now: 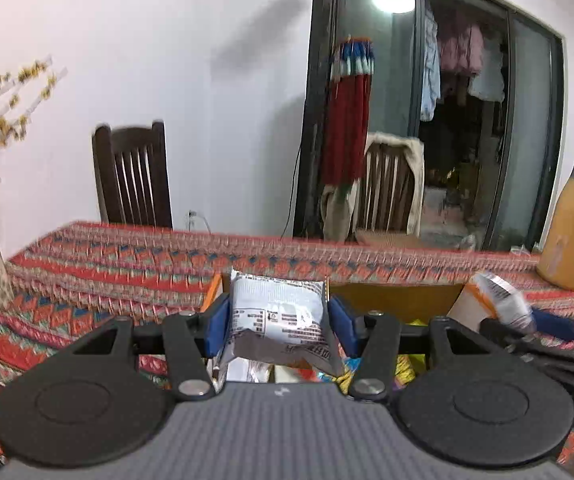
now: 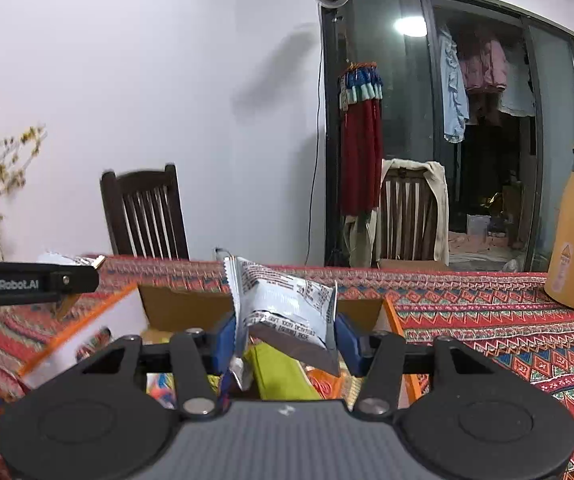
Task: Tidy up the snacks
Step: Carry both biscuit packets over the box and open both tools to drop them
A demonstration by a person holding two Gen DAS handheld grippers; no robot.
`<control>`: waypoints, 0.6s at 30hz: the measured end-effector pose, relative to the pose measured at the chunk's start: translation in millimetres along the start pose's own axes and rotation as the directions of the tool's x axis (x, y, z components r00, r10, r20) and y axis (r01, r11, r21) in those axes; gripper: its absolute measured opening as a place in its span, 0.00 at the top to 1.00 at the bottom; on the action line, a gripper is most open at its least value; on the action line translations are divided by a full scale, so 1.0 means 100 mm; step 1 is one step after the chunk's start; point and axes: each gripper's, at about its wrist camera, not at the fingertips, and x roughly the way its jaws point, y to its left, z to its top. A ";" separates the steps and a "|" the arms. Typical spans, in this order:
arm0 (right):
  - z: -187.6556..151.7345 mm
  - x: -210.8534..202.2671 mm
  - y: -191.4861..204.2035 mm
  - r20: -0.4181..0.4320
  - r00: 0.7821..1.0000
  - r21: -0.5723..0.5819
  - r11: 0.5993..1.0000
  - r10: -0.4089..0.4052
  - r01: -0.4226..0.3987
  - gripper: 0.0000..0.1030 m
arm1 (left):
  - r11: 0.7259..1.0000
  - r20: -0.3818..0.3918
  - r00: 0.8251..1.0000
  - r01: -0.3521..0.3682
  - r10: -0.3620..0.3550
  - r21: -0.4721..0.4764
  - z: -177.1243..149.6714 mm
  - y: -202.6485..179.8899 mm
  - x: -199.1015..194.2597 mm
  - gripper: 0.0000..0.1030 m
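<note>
The left tongs (image 1: 279, 326) grip a white, crinkly foil snack packet (image 1: 277, 312) with dark print, their blue pads (image 1: 217, 330) pressed against its two side edges. The right tongs (image 2: 287, 334) clamp a second white foil snack packet (image 2: 287, 304) the same way, this one tilted, with its sealed top corner leaning left. Both packets hang above an open cardboard box with orange edging (image 2: 167, 308) that sits on the red patterned cloth of the table (image 2: 487, 320) and holds more colourful wrappers.

Such packets are likely light, soft and air-puffed, with slippery film that buckles under pressure. A hold across the flat side seams looks safest; squeezing the puffed middle could crush the contents or let the film slide out.
</note>
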 end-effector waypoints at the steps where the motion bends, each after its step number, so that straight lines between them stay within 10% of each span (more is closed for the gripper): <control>1: -0.01 0.02 -0.02 -0.004 1.000 0.005 1.000 0.003 -0.003 0.50 | 1.000 -0.014 1.000 0.000 0.000 0.004 -0.01 0.01 0.05 0.47; 18: -0.11 0.08 -0.08 -0.031 0.999 0.029 0.999 -0.014 0.015 0.48 | 1.000 -0.014 1.000 -0.003 0.003 0.001 -0.17 0.04 0.08 0.46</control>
